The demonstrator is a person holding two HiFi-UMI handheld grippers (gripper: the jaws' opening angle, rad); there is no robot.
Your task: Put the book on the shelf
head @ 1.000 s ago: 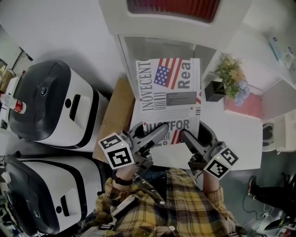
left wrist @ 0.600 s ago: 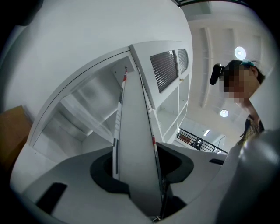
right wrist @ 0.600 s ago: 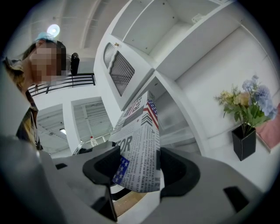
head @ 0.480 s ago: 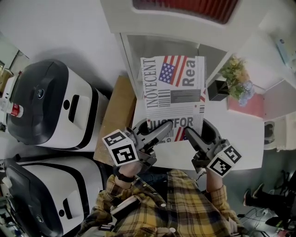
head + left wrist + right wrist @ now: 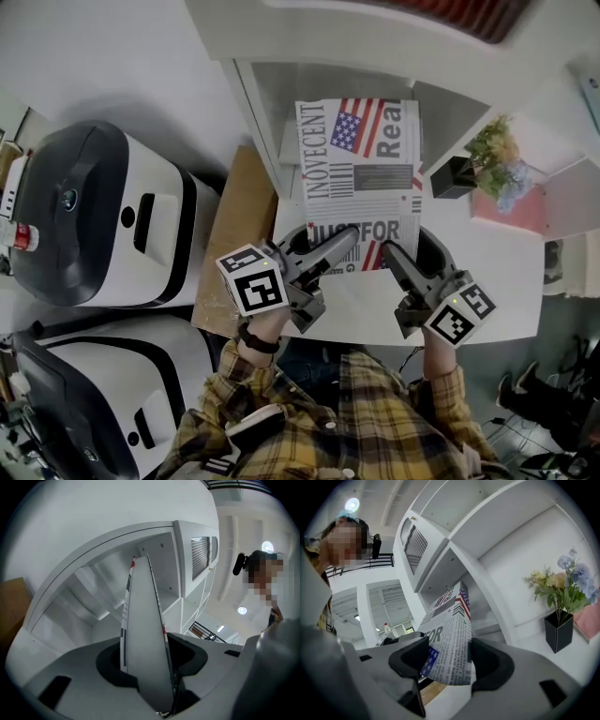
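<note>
The book (image 5: 361, 178) has a newsprint cover with a flag on it. It lies long-ways in front of me, its far end at the opening of the white shelf (image 5: 272, 103). My left gripper (image 5: 323, 246) is shut on its near left corner. The right gripper (image 5: 408, 253) is shut on its near right corner. In the left gripper view the book (image 5: 145, 634) stands edge-on between the jaws of the left gripper (image 5: 147, 667), pointing into the shelf compartment. In the right gripper view its printed cover (image 5: 447, 639) fills the gap of the right gripper (image 5: 447, 660).
A black pot of flowers (image 5: 494, 155) stands on the white table (image 5: 487, 281) to the right of the book, by a pink item (image 5: 497, 211). Two white and black machines (image 5: 103, 216) (image 5: 84, 394) sit at the left. A brown board (image 5: 239, 234) leans beside the shelf.
The head view has shifted a little, so everything sits slightly right and higher in it. Both grippers keep the same hold on the book.
</note>
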